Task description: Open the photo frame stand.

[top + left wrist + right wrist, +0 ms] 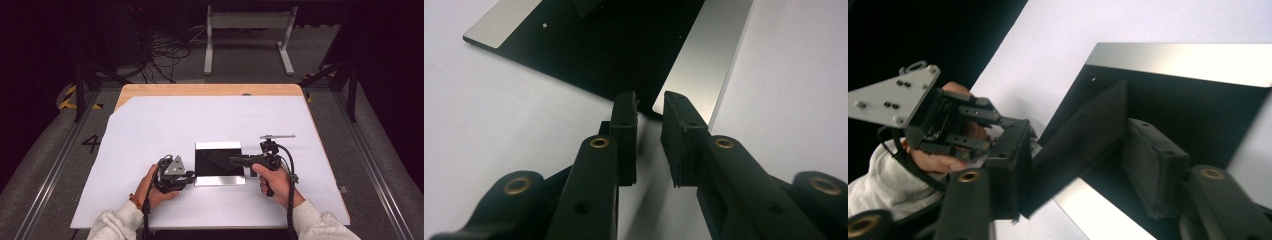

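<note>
A flat black case with silver end strips (220, 163) is seen lying on the white sheet (150, 130) of the counter (210, 90), toward 6 o'clock from the sheet's middle. Its black flap (1083, 140) is raised at a slant, and in the right gripper view it stands between the jaws of the right claw (239, 160), which comes in from 3 o'clock. Whether the flap is pinched or merely bracketed cannot be told.

The left claw (649, 107) is held narrowly open at the case's 7 o'clock corner, a slim gap being kept between the pads, which hang just over the silver strip's corner without a visible grip.

The step in hand is judged to be the opening of the flap while the case is steadied. For the next move, the corner would likely need to be pressed or clamped by the left claw, so that the flap can be swung further without the case sliding.
</note>
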